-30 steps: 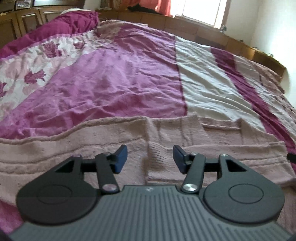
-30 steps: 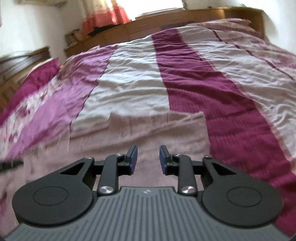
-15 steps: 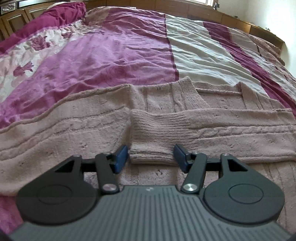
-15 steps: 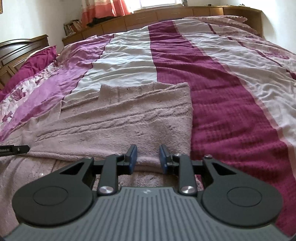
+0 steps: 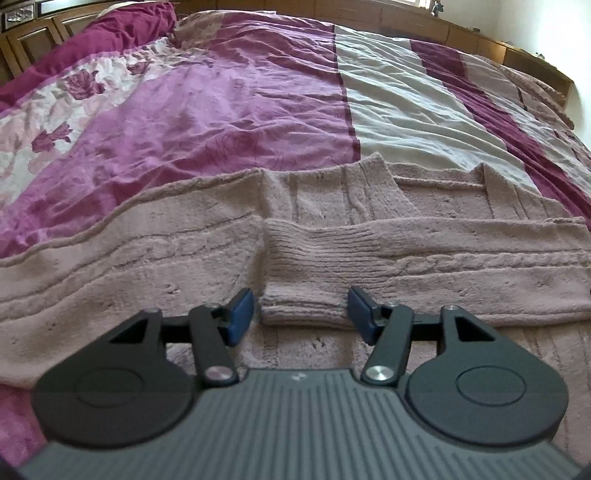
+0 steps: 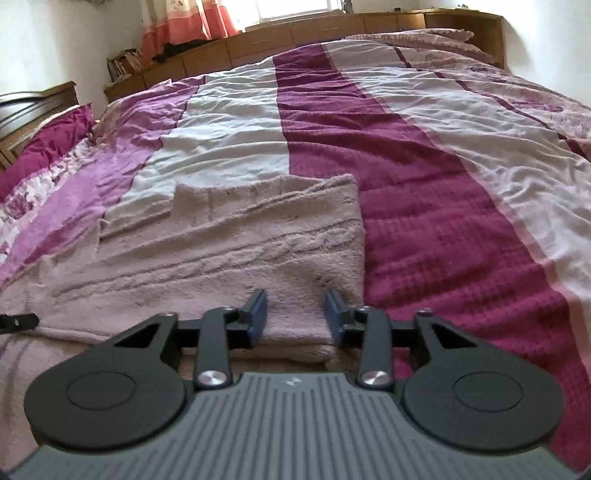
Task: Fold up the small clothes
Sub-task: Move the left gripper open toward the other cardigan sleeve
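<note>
A pale pink knitted sweater (image 5: 147, 266) lies flat on the bed, with one sleeve folded across its body. The sleeve's ribbed cuff (image 5: 314, 254) ends between the blue pads of my left gripper (image 5: 302, 314), which stands open just over it. In the right wrist view the same sweater (image 6: 221, 258) shows its right side. My right gripper (image 6: 295, 319) hangs low over the folded sleeve there. Its jaws are opening, with a fold of knit lying between the pads and no visible pinch. The left gripper's tip (image 6: 18, 319) peeks in at that view's left edge.
A striped quilt (image 6: 443, 184) in magenta, white and pink covers the wide bed beyond the sweater. A magenta pillow (image 5: 110, 26) lies at the far left by a wooden headboard. Wooden cabinets (image 6: 295, 29) and a curtained window run along the far wall.
Both grippers have dropped closer to the sweater. The cuff now sits between the left pads. The right jaws have spread wider around the folded sleeve.
</note>
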Demonstrator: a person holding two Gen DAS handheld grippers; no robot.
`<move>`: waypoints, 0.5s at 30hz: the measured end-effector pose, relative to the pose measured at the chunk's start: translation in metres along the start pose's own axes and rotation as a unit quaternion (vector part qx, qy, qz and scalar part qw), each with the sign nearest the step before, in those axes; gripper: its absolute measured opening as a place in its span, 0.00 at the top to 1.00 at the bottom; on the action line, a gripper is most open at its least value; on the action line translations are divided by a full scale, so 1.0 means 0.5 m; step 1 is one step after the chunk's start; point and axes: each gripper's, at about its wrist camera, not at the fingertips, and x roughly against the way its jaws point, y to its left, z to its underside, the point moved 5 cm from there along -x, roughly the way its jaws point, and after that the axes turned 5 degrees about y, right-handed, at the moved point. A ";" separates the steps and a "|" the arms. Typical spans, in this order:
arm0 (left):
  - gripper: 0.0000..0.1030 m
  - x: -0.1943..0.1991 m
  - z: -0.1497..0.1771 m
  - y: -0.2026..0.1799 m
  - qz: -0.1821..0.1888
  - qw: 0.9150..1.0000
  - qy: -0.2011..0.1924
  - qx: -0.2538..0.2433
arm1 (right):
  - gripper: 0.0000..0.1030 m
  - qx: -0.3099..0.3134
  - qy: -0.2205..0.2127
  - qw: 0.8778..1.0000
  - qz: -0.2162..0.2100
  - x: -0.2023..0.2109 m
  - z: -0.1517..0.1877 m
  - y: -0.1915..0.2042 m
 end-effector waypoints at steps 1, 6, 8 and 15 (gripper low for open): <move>0.43 0.005 -0.001 0.002 -0.001 1.000 0.002 0.002 | 0.43 -0.002 -0.001 1.000 -0.003 0.005 -0.002 0.004; 0.42 0.047 0.000 0.021 -0.016 1.000 0.006 0.012 | 0.31 0.010 -0.018 1.000 -0.016 0.050 -0.004 0.043; 0.42 0.065 0.001 0.029 -0.019 1.000 0.006 0.015 | 0.30 0.014 -0.020 0.999 -0.027 0.069 -0.004 0.058; 0.31 0.140 0.017 0.083 -0.041 0.999 0.012 0.025 | 0.25 0.009 -0.021 0.997 -0.071 0.136 0.009 0.115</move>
